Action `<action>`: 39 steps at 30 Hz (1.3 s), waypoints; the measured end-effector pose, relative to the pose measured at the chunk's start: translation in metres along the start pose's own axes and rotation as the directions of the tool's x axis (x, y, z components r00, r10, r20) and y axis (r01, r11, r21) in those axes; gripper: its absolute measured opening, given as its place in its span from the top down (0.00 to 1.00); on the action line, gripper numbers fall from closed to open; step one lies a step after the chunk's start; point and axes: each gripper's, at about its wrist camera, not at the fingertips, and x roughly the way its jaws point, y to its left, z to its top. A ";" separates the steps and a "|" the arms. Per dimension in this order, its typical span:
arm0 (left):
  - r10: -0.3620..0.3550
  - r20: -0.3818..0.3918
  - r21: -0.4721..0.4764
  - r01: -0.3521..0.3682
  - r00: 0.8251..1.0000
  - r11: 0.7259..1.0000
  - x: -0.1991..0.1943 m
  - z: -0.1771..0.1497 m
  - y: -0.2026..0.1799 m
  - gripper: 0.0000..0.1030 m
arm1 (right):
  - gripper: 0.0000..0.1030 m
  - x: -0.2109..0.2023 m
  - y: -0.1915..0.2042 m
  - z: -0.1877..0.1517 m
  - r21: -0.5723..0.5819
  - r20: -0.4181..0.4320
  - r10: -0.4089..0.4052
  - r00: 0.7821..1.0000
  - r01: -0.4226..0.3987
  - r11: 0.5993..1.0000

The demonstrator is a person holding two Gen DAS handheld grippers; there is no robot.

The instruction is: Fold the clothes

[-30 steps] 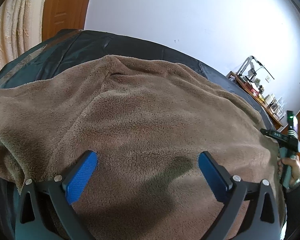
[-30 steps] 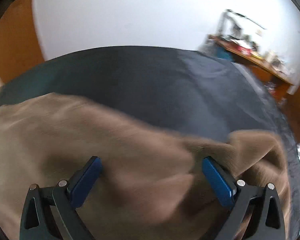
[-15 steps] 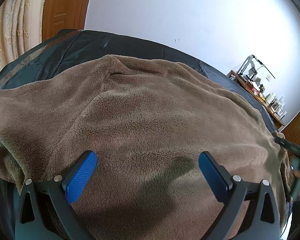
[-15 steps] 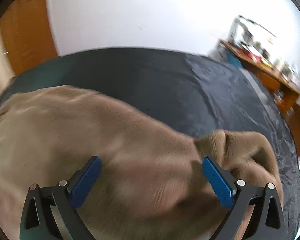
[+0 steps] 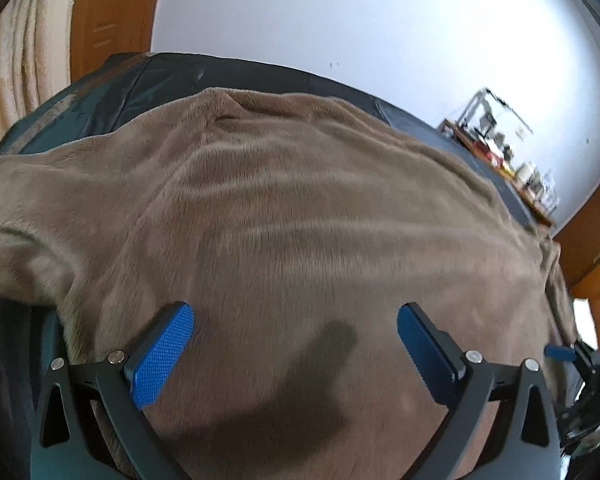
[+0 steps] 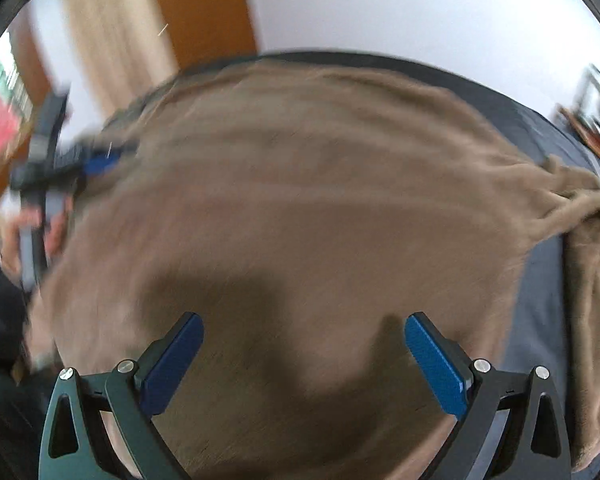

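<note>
Brown fleece fills both our views: the garment (image 5: 300,208) lies spread across a dark sheet (image 5: 172,76) covering the bed, one bunched end (image 6: 580,216) trailing off to the right. Our left hand-held gripper (image 5: 296,350) hangs just above the fleece with its blue pads wide apart, clamping nothing; our right hand-held gripper (image 6: 304,364) hangs likewise, apart and empty. Beyond the bed we see a white wall (image 5: 360,20), a wooden door (image 5: 112,12), and a cluttered side table (image 5: 496,152).
</note>
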 end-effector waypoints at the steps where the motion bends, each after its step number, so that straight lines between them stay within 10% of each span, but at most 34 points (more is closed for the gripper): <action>1: 0.010 -0.004 0.020 -0.010 1.000 1.000 -0.002 -0.004 -0.001 0.01 | 0.01 0.005 0.011 -0.006 -0.050 -0.021 -0.028 0.999 0.027 0.998; 11: 0.140 -0.042 0.251 -0.125 0.989 0.960 -0.014 -0.038 -0.008 0.01 | 0.00 -0.016 0.011 -0.045 -0.073 -0.041 -0.021 0.999 0.018 0.997; 24: 0.078 -0.046 0.047 -0.076 0.996 0.996 0.006 0.067 0.029 0.01 | 0.00 -0.013 0.004 -0.033 -0.050 -0.087 -0.015 0.996 0.011 0.999; 39: 0.244 -0.117 -0.037 -0.250 0.963 0.968 0.134 0.179 0.009 0.01 | 0.00 0.050 -0.095 0.184 0.257 0.026 0.025 0.999 -0.031 0.966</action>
